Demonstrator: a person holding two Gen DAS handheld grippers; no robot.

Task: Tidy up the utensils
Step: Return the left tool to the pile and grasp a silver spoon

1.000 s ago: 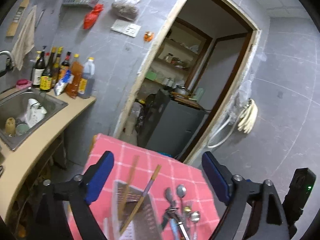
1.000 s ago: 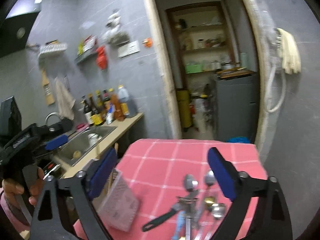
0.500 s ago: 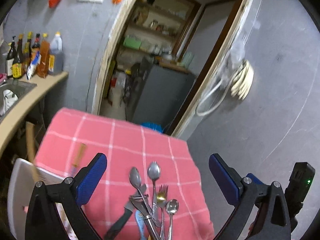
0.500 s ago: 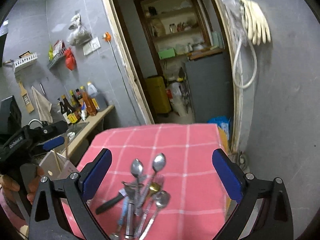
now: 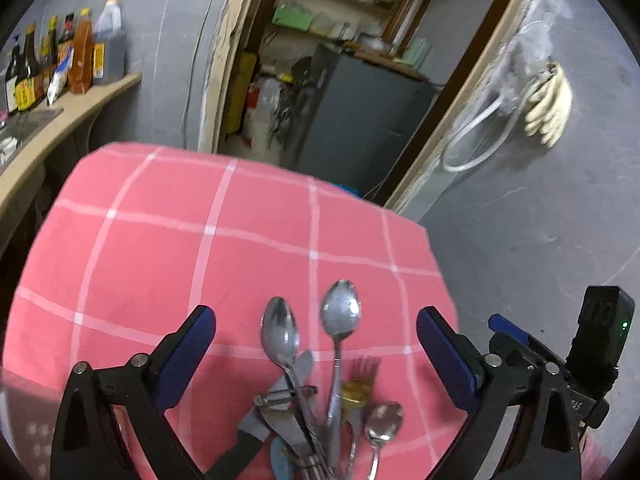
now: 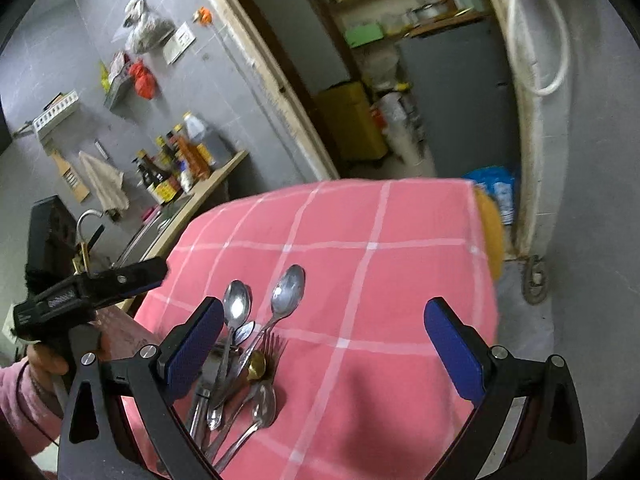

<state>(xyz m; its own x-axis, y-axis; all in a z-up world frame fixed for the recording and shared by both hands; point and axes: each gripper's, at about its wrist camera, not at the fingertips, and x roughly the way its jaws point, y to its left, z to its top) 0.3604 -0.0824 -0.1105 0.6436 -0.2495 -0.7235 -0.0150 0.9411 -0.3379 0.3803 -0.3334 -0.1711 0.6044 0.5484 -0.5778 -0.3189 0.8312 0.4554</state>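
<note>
A heap of utensils [image 5: 320, 392] lies on the pink checked tablecloth [image 5: 208, 248]: two steel spoons [image 5: 341, 312] pointing away, a fork, a small gold spoon, a peeler and a dark-handled knife. My left gripper [image 5: 316, 332] hovers open just above the heap, nothing between its blue pads. In the right wrist view the same heap [image 6: 248, 344] sits at the lower left, beside my right gripper's left finger [image 6: 196, 344]. The right gripper [image 6: 324, 332] is open and empty over bare tablecloth [image 6: 380, 280]. A hand holds the left gripper body [image 6: 80, 292] at the left edge.
A counter [image 5: 68, 116] with a sink and sauce bottles [image 5: 60, 60] runs along the left wall. Behind the table a doorway opens onto shelves and a grey cabinet [image 5: 360, 112]. The table's right edge drops off toward a grey wall where gloves [image 5: 548, 108] hang.
Both grippers have swung down and closer to the utensil heap, which now looks larger. The white holder with wooden sticks, seen at the left earlier, has left both views.
</note>
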